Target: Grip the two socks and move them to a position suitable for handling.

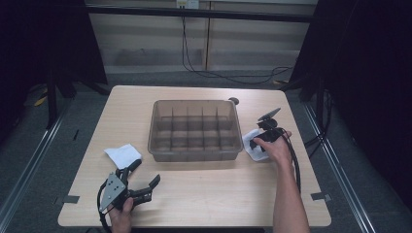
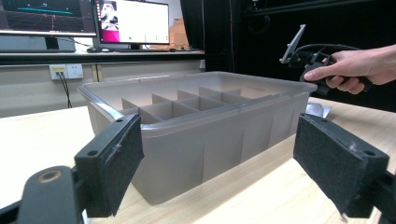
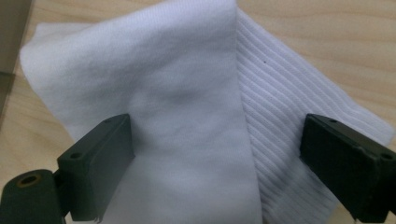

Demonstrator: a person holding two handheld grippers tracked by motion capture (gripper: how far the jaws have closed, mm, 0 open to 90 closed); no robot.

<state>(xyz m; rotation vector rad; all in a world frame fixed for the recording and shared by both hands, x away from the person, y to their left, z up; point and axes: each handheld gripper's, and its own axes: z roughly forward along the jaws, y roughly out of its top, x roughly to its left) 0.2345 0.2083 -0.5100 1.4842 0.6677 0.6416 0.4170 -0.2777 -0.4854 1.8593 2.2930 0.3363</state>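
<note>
Left gripper (image 1: 145, 178), jaws wide apart and empty, resting low on the bench (image 1: 204, 194); one white cloth (image 1: 123, 155) just beyond its jaws, bin (image 1: 195, 131) ahead and to its right. Right gripper (image 1: 261, 143), jaws spread wide, poised directly over a second cloth (image 3: 187, 116), straddling the fold, nothing pinched yet. Risk: closing too high or too shallow, catching a single layer, so that the cloth unfolds or slips free on lifting.

Light wood table (image 1: 204, 189). Grey divided bin (image 1: 195, 130) sits mid-table, ahead of my left tool (image 1: 141, 177). White cloth (image 1: 122, 155) just beyond that tool. Second white cloth (image 3: 187, 116) lies flat under my right tool (image 3: 217, 168), right of the bin.
</note>
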